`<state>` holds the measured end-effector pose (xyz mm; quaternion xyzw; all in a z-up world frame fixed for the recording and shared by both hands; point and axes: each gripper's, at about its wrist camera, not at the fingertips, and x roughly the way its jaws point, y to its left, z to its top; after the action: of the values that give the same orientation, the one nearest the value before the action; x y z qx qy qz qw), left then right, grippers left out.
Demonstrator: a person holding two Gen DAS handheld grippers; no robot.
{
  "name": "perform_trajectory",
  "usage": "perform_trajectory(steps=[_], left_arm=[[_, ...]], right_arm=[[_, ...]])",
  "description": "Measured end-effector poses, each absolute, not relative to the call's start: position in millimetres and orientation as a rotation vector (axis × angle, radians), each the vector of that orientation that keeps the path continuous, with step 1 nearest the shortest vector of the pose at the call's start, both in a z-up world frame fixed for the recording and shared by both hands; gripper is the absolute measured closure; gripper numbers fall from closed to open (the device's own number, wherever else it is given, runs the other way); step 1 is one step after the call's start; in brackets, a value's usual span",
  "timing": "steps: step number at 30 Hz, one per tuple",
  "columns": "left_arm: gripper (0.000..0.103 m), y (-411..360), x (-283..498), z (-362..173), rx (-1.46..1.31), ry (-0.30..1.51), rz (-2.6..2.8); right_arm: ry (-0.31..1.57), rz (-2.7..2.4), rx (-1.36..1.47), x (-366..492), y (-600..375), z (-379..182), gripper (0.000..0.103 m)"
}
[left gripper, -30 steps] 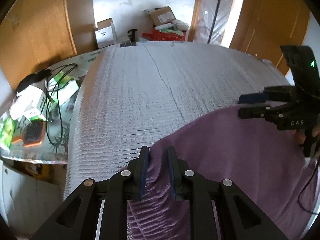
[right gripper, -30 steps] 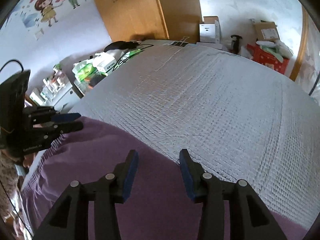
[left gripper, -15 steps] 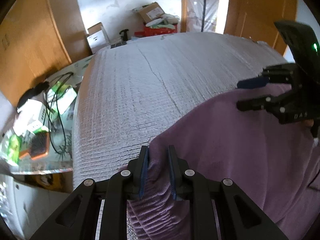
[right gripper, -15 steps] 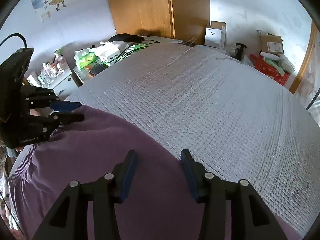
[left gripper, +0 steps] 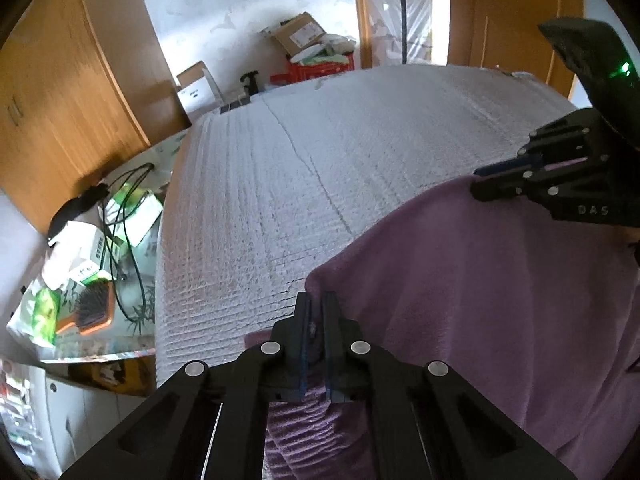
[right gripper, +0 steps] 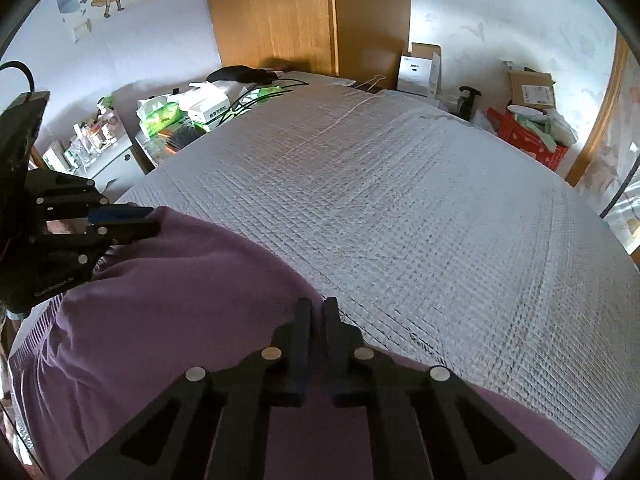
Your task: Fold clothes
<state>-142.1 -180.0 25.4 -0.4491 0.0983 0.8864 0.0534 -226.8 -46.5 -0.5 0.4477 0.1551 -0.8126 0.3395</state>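
A purple garment (left gripper: 480,300) lies spread over the near part of a bed with a grey quilted cover (left gripper: 320,140). In the left wrist view my left gripper (left gripper: 316,300) has its jaws closing tight on the garment's ribbed edge near the bed's left side. My right gripper (left gripper: 478,182) shows at the far right, pinching the garment's far edge. In the right wrist view the right gripper (right gripper: 316,304) has its jaws closing, with a fold of the purple garment (right gripper: 160,300) pressed between the pads. The left gripper (right gripper: 154,220) grips the cloth at the left.
A glass-topped side table (left gripper: 132,336) left of the bed holds a hairbrush (left gripper: 94,308), cables and boxes. Cardboard boxes (left gripper: 300,32) and a red crate (right gripper: 528,140) stand past the bed's far end. A wooden wardrobe (right gripper: 280,12) fills the back wall. The grey cover (right gripper: 400,200) stretches beyond the garment.
The right gripper's jaws went from wide apart to pinched on the garment's edge. The left gripper's narrow gap closed tight on the cloth. Both hands stayed about where they were.
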Motion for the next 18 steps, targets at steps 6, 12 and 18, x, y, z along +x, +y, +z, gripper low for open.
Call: perform_trajectory(steps=[6,12,18], left_arm=[[0.098,-183.1,-130.6,46.8,-1.274,0.265,2.751],[0.098,-181.4,-106.4,71.4,-1.167,0.264,2.789],[0.098,-178.0,-72.6,89.9,-1.093,0.278,2.821]], right_arm=[[0.444,-2.186,1.066,-200.1,-43.3,29.0,0.099],[0.481,-2.24,0.961,-156.0,-39.9,66.9,0.099],[0.478,-2.284,0.883,-107.4,-34.0,93.6,0.099]])
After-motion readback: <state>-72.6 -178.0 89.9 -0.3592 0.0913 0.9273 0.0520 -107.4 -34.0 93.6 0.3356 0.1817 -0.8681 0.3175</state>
